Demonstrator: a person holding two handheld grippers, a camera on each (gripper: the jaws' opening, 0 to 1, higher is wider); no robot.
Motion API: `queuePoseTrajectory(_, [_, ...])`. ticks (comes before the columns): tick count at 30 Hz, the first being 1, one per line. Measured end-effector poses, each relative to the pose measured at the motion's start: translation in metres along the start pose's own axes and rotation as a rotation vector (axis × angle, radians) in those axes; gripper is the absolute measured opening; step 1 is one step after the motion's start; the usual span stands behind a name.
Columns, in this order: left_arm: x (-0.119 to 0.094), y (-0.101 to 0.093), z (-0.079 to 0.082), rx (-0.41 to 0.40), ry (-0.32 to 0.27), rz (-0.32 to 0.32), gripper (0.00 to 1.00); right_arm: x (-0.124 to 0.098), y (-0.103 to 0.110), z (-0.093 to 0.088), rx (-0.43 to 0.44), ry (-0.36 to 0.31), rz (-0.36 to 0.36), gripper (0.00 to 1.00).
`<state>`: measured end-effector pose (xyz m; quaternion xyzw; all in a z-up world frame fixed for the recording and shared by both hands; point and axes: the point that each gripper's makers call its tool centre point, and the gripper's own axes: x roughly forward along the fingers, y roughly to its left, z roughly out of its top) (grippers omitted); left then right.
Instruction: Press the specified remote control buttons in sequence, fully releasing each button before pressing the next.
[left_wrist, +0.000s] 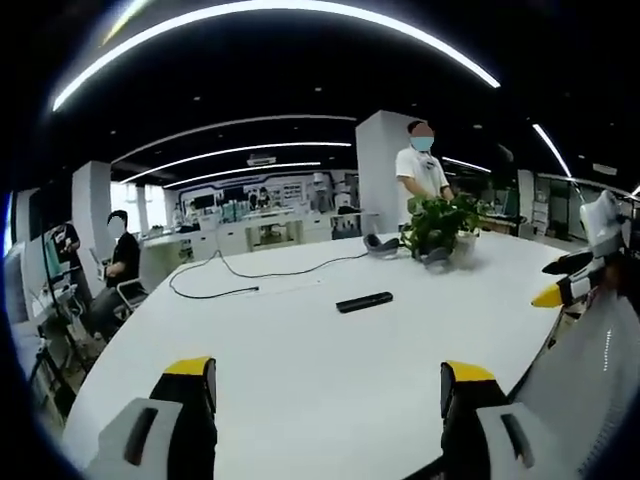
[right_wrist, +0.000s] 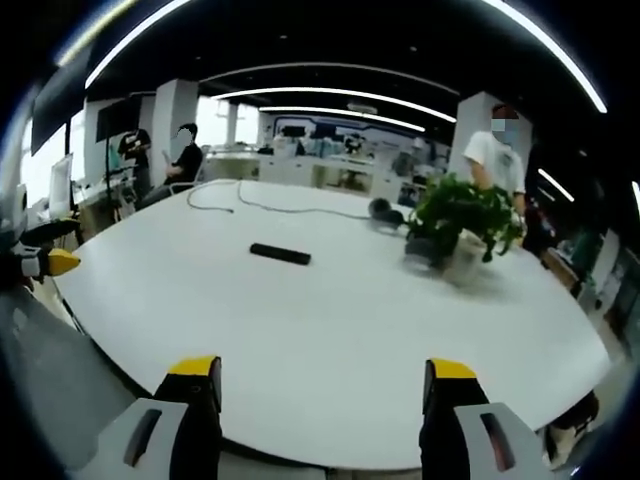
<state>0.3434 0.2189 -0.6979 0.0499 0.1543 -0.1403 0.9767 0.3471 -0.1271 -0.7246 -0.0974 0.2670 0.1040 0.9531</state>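
Filling the lower half of both views, the white table (left_wrist: 300, 350) carries a potted plant (right_wrist: 455, 225) at centre right, and the black remote control (right_wrist: 280, 254) lies flat at mid-frame. The left gripper (left_wrist: 330, 385) and right gripper (right_wrist: 325, 382) both stand wide, holding nothing.

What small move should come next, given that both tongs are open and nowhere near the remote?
Probably bring the right tongs forward over the white table toward the black remote. It lies flat and untouched mid-table, well beyond both open pairs, and the left tongs are just as far away.
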Motion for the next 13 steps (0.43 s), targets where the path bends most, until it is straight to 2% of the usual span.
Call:
queuePoseTrajectory(4, [0.0011, -0.0035, -0.0015, 0.003, 0.006, -0.025, 0.97, -0.0017, -0.0039, 0.0021, 0.026, -0.015, -0.012, 0.81])
queuePoseTrajectory(8, [0.0017, -0.0015, -0.0051, -0.009, 0.027, -0.020, 0.92, -0.0014, -0.0056, 0.0006, 0.040, -0.010, -0.019, 0.82])
queuePoseTrajectory(13, [0.0008, -0.0003, -0.0074, -0.010, 0.045, -0.008, 0.92, 0.0002, -0.0025, -0.0032, 0.032, 0.014, -0.005, 0.81])
